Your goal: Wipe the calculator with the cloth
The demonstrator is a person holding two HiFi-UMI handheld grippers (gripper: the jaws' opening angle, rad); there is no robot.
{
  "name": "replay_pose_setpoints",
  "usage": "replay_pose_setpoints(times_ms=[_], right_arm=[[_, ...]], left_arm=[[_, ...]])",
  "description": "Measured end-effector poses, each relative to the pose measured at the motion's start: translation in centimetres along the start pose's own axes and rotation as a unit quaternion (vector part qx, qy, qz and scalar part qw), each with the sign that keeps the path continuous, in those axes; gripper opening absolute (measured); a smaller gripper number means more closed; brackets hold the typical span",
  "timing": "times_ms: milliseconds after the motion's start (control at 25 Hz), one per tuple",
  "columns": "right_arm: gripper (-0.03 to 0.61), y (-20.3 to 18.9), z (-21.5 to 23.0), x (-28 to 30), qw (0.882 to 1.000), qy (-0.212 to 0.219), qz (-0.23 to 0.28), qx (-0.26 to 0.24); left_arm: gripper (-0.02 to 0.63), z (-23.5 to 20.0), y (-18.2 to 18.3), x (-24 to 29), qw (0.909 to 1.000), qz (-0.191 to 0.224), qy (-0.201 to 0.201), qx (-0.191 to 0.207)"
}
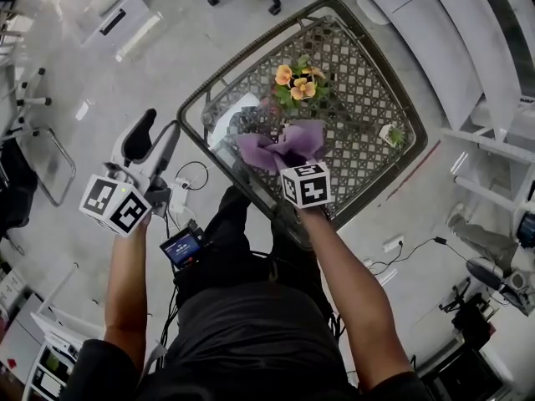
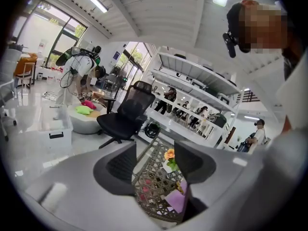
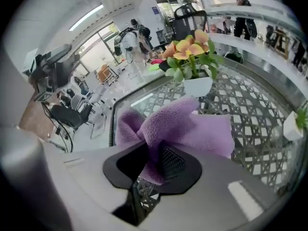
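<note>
Open-plan office: pale floor, shelving along the walls, a black office chair [image 2: 126, 113] beyond. Below the person stood a woven lattice tabletop [image 1: 368, 82] with what looked like a glassy top. Some potted flowers [image 1: 298, 82] sat toward its far side, and a small white pot [image 1: 391, 134] sat near the right edge.

Noted the right hand-held gripper [image 3: 155, 163] clamped tight on the purple cloth [image 3: 187, 126]. It pinched a gathered fold, so both ends fanned out ahead of the jaws. The cloth hung over the tabletop, just on the near side of the potted flowers; contact with the surface could not be told.

Noted the left hand-held gripper [image 2: 155, 166] off the tabletop's left corner, jaws apart, nothing between them.

What was probably the calculator [image 1: 232, 117] showed as a pale flat shape near the tabletop's left corner, too blurred to be sure.

Handling, as judged:
- **Cloth:** soft, light and fleecy, so apt to drape and bunch. The middle pinch left loose flaps to drag over the keys.
- **Calculator:** likely light and inclined to skid under a wipe. Best steadied at a side edge, clear of keys and display, by the free gripper.
</note>
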State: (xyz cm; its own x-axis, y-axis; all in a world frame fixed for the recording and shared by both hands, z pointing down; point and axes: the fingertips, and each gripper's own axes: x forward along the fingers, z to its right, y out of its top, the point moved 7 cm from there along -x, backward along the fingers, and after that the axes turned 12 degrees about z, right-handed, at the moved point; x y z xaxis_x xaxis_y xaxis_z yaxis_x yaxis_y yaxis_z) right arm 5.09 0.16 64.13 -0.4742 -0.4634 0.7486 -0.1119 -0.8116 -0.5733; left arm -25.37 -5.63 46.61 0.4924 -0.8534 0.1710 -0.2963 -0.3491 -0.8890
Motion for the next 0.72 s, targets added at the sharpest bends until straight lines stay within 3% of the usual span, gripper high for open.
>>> replay_pose_setpoints(times_ms=[120, 320, 720], right_arm=[[0.069, -0.1, -0.7, 0.0, 0.996, 0.006, -0.019, -0.083], [0.069, -1.8, -1.4, 0.3, 0.978, 0.011, -0.062, -0.201], [0.069, -3.5, 0.2, -0.5, 0.957, 0.0, -0.097, -0.272]], left_arm=[[0.275, -0.1, 0.0, -0.3, 1.0, 0.002, 0.0, -0.001], [0.275, -0.4, -0.1, -0.7, 1.0, 0.003, -0.001, 0.0], [0.275, -0.5, -0.1, -0.9, 1.0, -0.001, 0.004, -0.002]])
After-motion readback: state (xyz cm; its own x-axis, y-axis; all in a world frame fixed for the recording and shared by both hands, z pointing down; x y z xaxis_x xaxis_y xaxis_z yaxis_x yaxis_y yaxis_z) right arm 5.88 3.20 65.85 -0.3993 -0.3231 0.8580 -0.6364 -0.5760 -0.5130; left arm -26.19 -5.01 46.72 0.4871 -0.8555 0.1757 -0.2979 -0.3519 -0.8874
